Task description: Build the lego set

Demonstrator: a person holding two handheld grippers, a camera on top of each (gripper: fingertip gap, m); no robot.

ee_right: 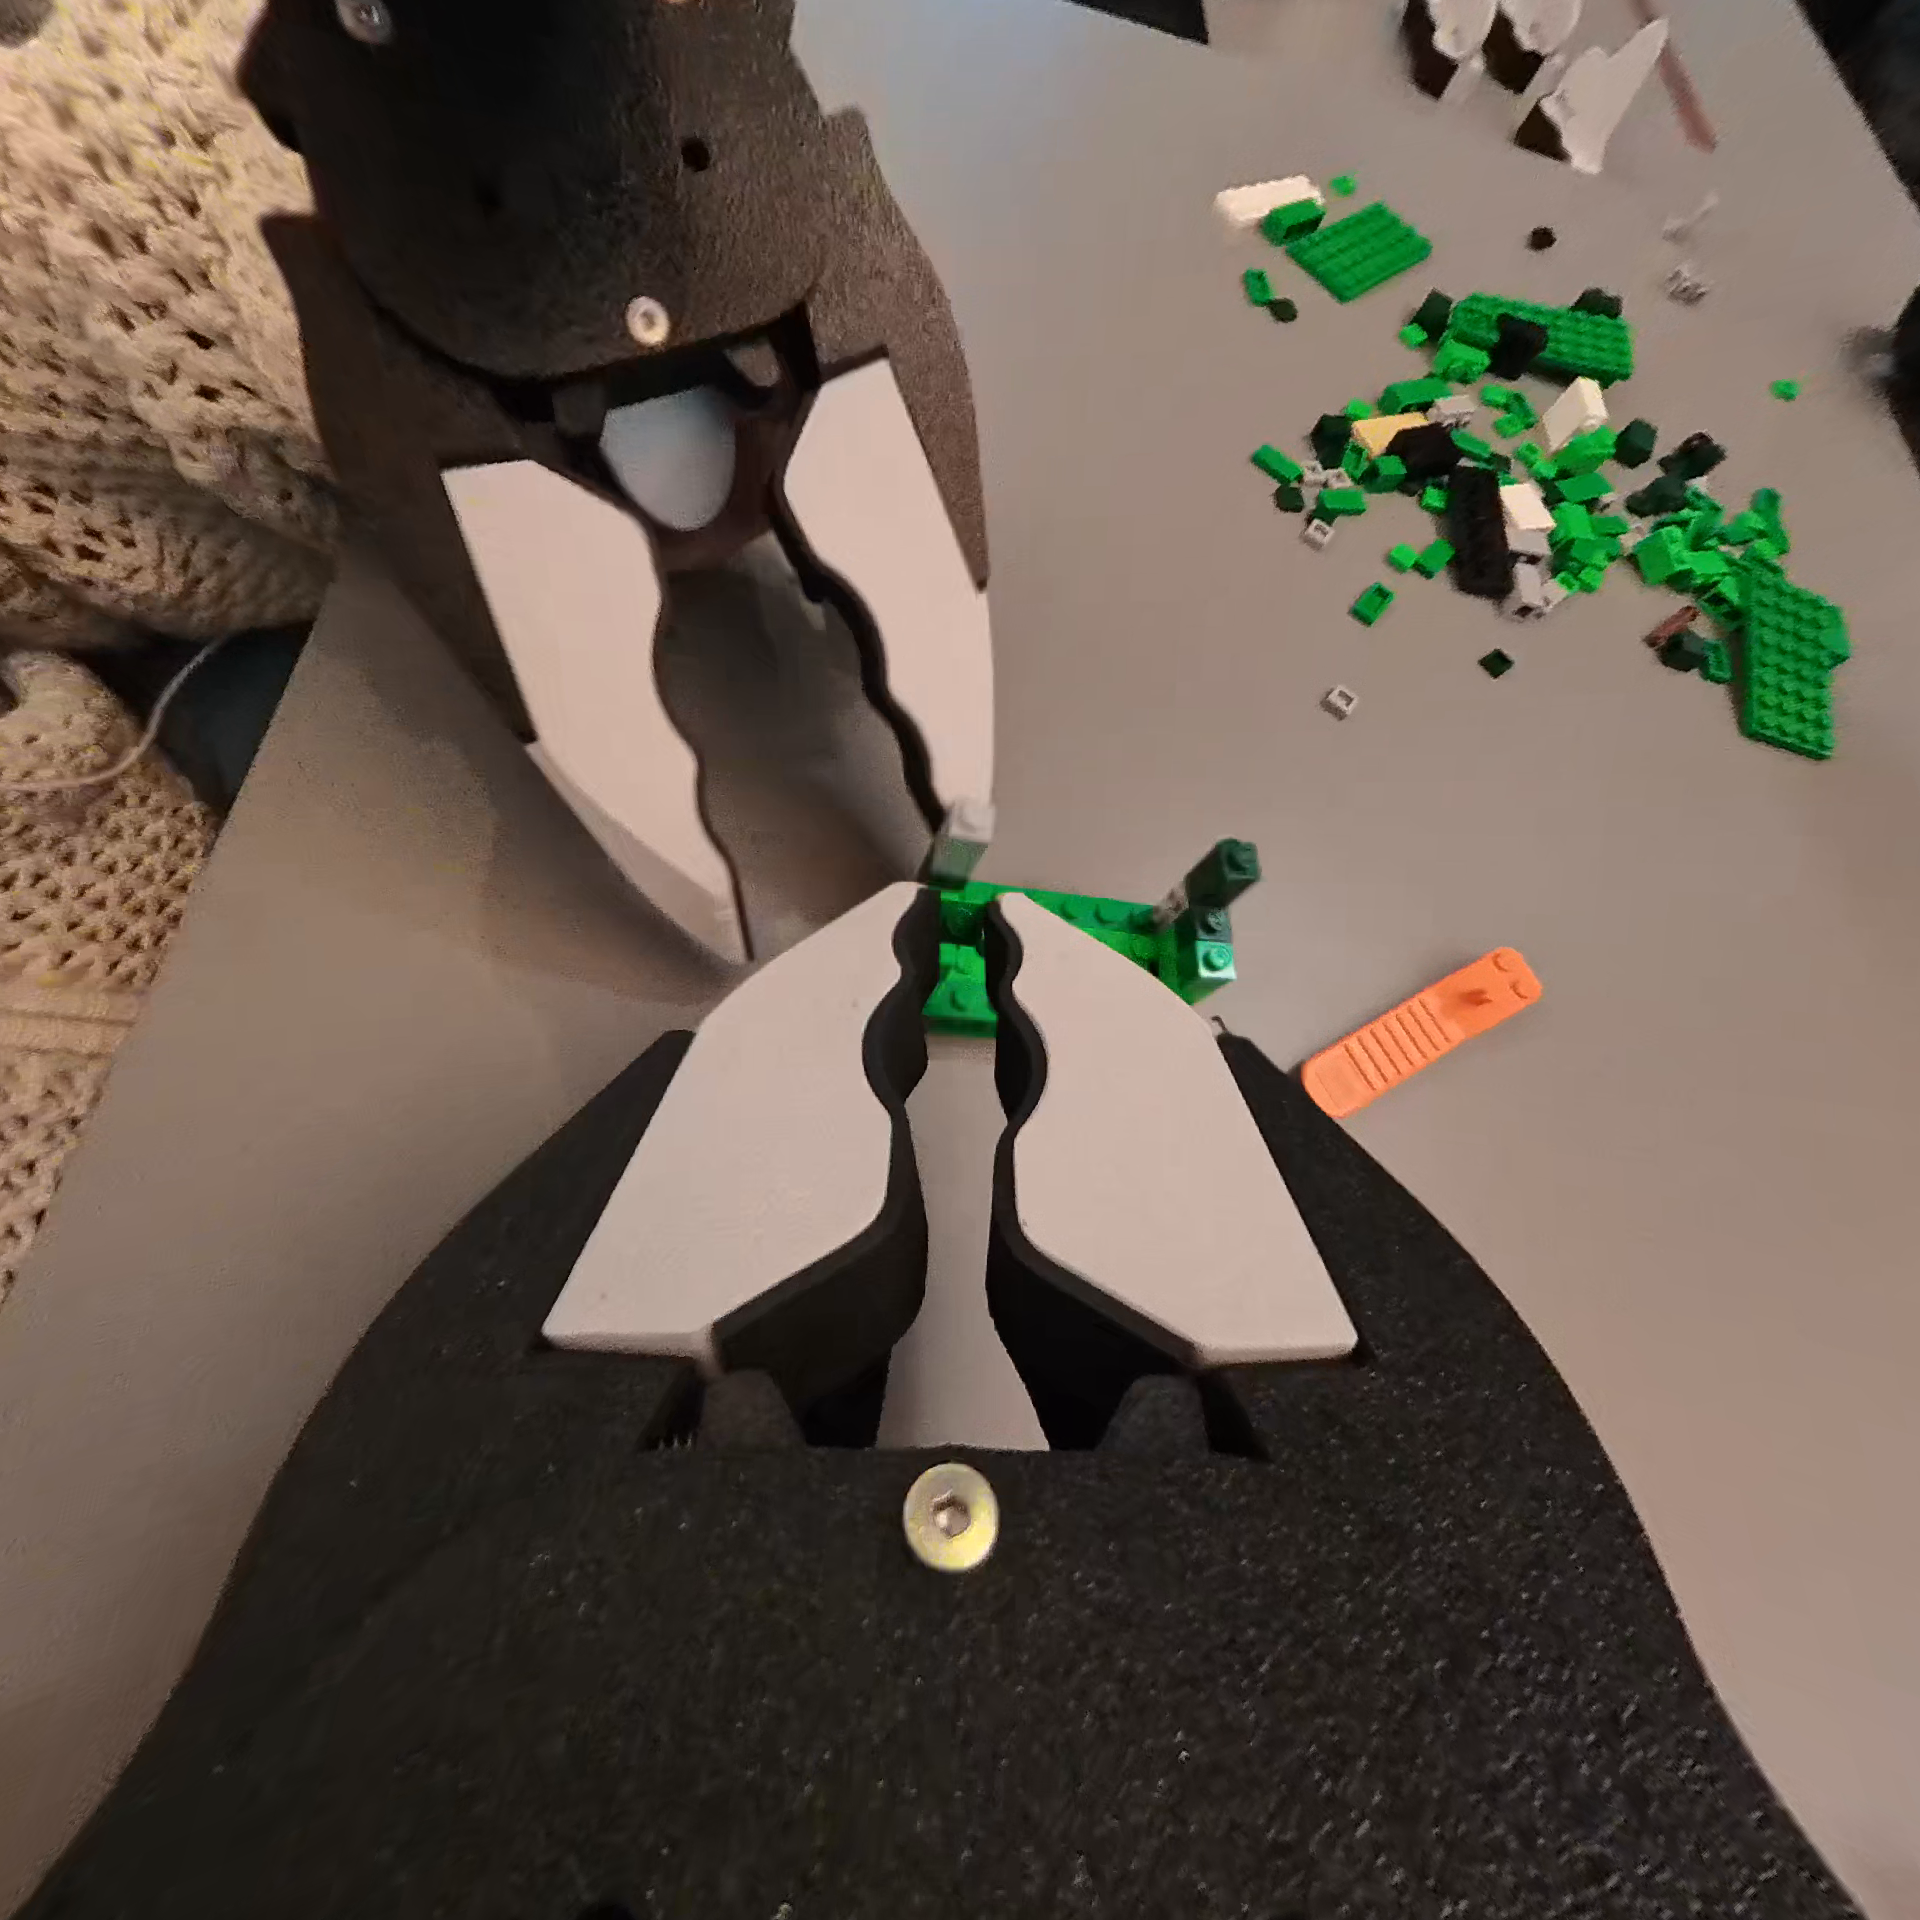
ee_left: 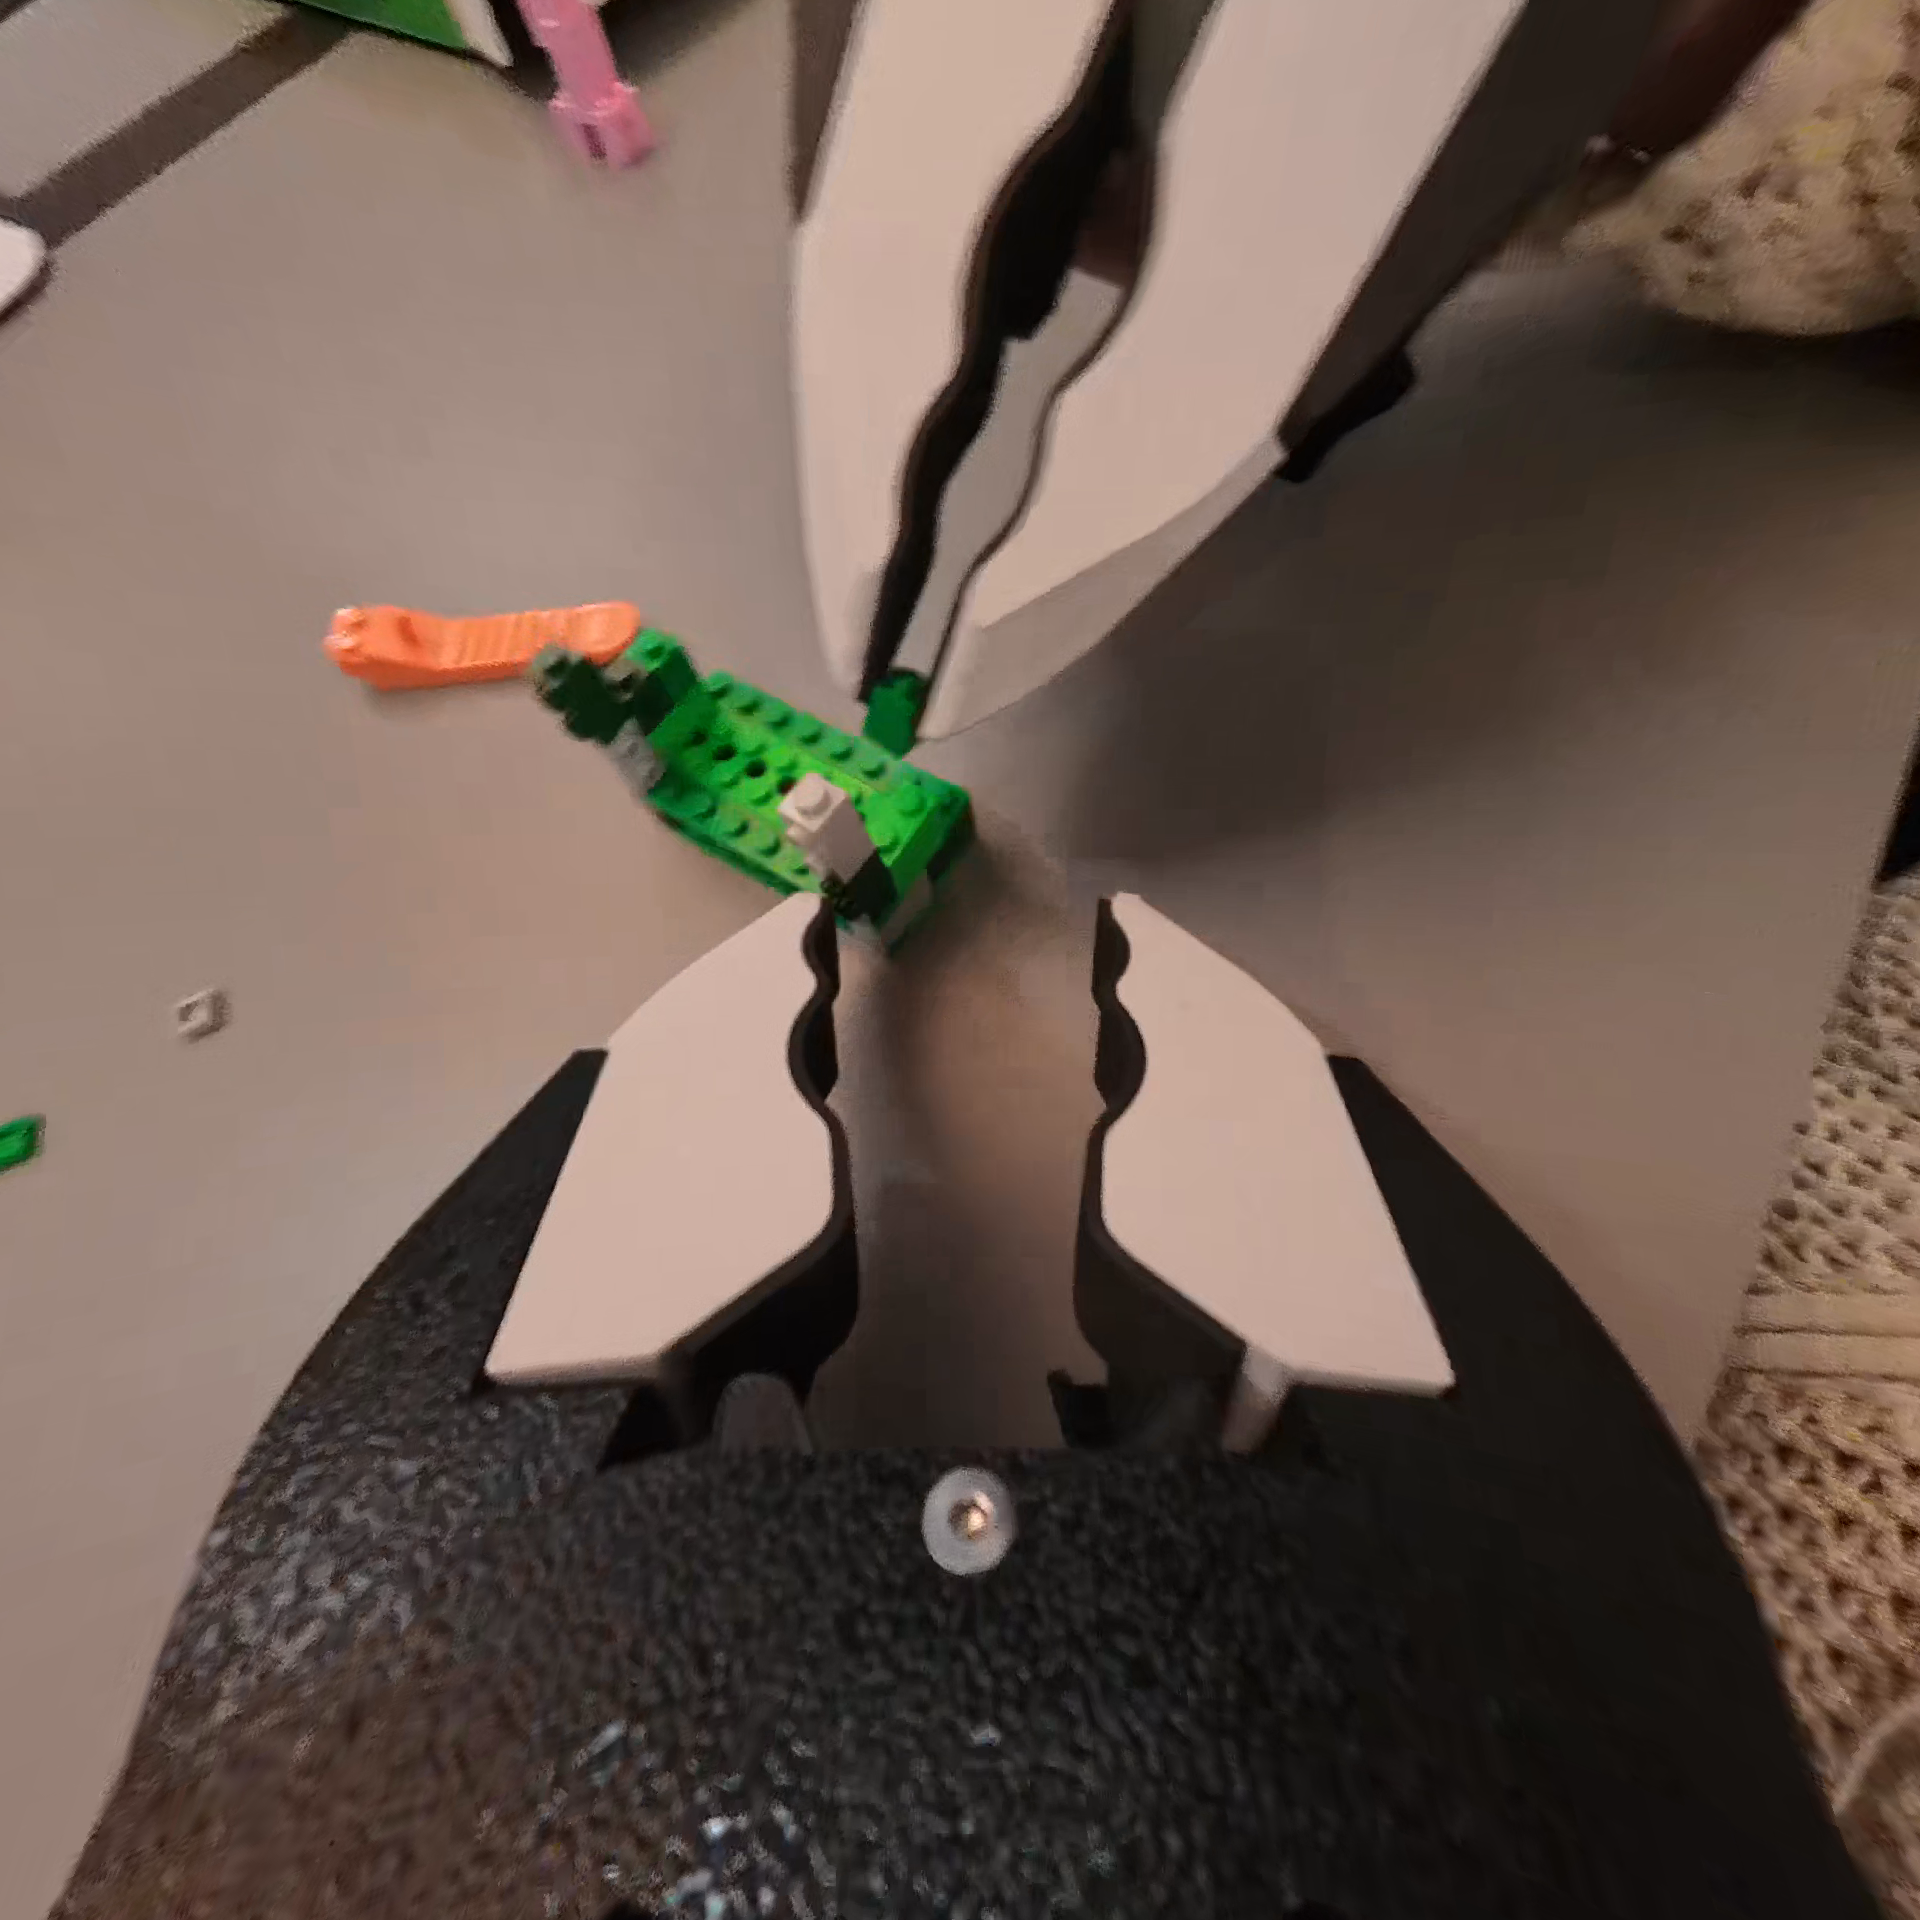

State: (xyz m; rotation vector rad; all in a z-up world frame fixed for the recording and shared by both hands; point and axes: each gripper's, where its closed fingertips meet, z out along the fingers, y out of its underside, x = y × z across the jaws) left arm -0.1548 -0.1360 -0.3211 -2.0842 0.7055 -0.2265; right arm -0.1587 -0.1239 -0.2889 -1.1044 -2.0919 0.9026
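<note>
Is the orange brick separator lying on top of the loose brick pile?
No. The orange brick separator lies alone on the bare table beside the green build, well apart from the loose brick pile.

A grey table (ee_right: 1558, 1351) carries everything. A cream knitted blanket (ee_right: 114, 343) bunches beside the table's left edge, with a thin white cord (ee_right: 135, 743) lying across it near that edge. A pink plastic piece (ee_left: 587, 99) lies at the table's far side.

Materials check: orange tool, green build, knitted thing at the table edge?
Orange tool: looks like moulded plastic, matte, with ribbed grip.
Green build: glossy hard plastic bricks, studs catching highlights.
Knitted thing: cream yarn, probably wool or acrylic; open crochet holes visible, fibre type unclear.
</note>
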